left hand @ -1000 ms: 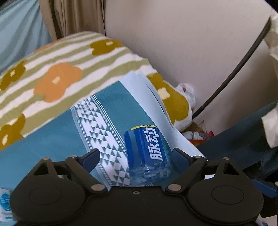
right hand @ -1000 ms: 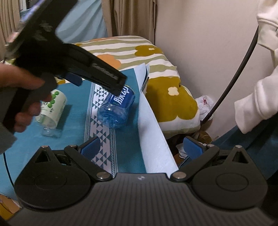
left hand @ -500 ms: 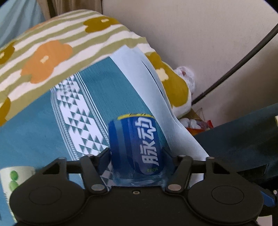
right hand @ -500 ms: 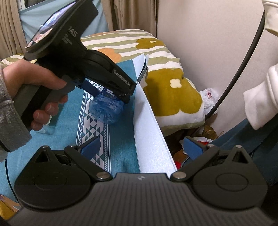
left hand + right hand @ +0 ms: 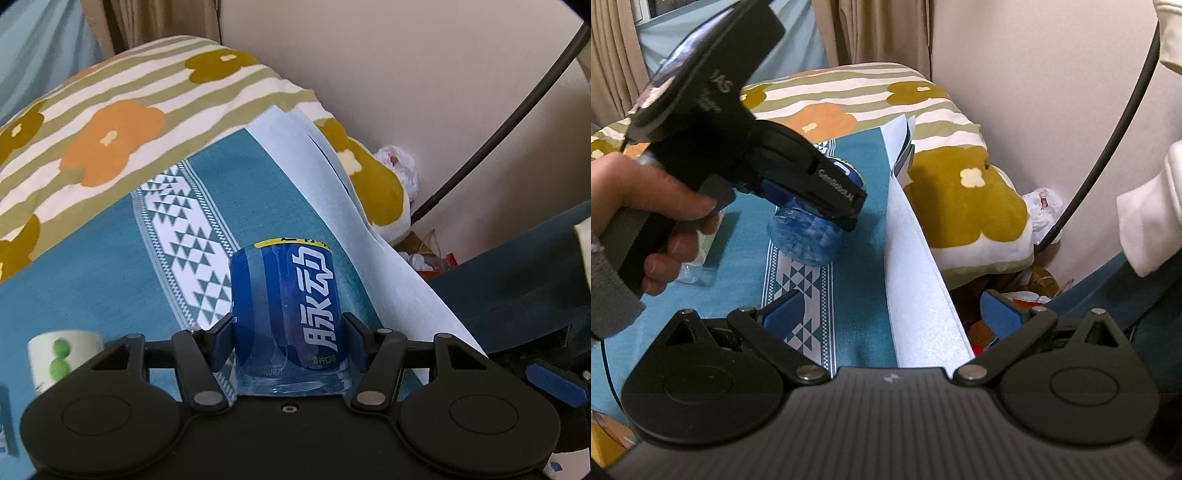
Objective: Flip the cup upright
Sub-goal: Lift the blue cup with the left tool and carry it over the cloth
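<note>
On the teal cloth (image 5: 110, 266), beside its patterned band, the blue cup (image 5: 286, 306) lies sideways, pinched near its base by the left gripper (image 5: 288, 332). Thin clear plastic: light, slippery, crushable, so squeeze gently. The right gripper (image 5: 890, 314) hangs spread, empty.

Blue-labelled cup (image 5: 286, 314); teal cloth (image 5: 92, 280) with a white triangle band.
</note>
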Demonstrator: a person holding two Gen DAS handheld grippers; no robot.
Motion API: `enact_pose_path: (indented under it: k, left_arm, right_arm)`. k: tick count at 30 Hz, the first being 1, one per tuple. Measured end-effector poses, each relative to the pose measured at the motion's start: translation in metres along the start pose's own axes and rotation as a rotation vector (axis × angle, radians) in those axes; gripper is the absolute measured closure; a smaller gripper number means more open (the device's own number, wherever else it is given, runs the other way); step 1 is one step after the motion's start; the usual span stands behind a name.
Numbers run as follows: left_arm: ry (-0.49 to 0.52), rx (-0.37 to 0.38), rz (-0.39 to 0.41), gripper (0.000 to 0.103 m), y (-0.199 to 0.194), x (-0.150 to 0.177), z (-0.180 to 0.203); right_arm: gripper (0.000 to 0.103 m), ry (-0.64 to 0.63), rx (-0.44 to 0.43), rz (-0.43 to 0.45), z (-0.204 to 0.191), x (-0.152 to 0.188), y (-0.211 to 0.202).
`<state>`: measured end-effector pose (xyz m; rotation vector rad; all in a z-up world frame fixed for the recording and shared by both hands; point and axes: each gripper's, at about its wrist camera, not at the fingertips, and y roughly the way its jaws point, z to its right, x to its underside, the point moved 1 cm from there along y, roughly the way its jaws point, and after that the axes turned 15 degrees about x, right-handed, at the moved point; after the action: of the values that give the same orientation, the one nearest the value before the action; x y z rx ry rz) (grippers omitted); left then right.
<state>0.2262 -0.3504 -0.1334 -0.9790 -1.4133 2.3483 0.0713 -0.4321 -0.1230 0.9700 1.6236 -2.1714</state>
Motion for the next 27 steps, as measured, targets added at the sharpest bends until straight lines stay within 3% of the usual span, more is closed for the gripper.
enact_pose_path:
  k: [16, 27]
  left_arm:
    - [-0.143, -0.059, 0.181, 0.039, -0.113, 0.076, -0.014]
    - [-0.28, -0.124, 0.213, 0.039, -0.153, 0.156, -0.045]
  right_arm:
    - [0.0, -0.053, -0.037, 0.053, -0.023, 0.001, -0.046]
    - [0.0, -0.135, -0.099, 0.062, -0.069, 0.016, -0.071]
